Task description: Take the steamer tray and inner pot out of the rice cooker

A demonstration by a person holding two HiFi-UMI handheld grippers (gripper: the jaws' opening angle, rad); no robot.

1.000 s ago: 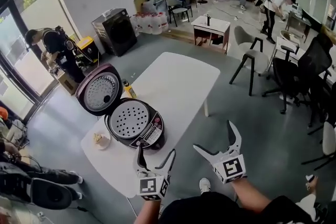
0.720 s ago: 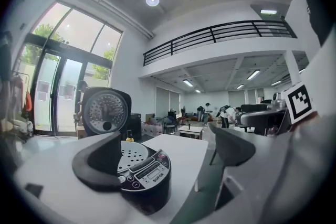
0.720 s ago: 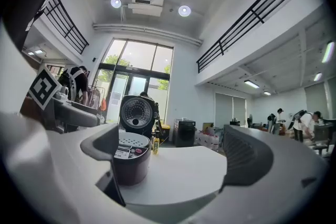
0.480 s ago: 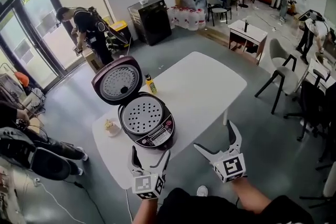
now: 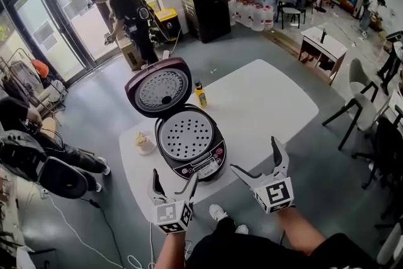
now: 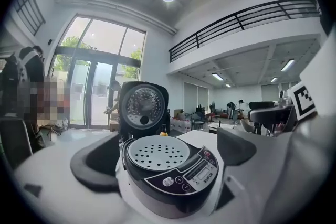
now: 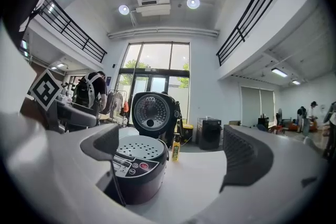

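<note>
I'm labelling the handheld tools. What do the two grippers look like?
The left gripper and right gripper match: pale grey, curved, tapering jaws with dark ridged pads, each with a white cube bearing black square markers. The person wears a dark top.

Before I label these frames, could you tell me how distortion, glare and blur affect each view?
Head view: mild wide-angle bending, even daylight, rice cooker sharp. Left gripper view: strong fisheye with dark corners, steamer tray crisp, its near jaws soft. Right gripper view: same fisheye, windows bright behind the cooker.
</note>
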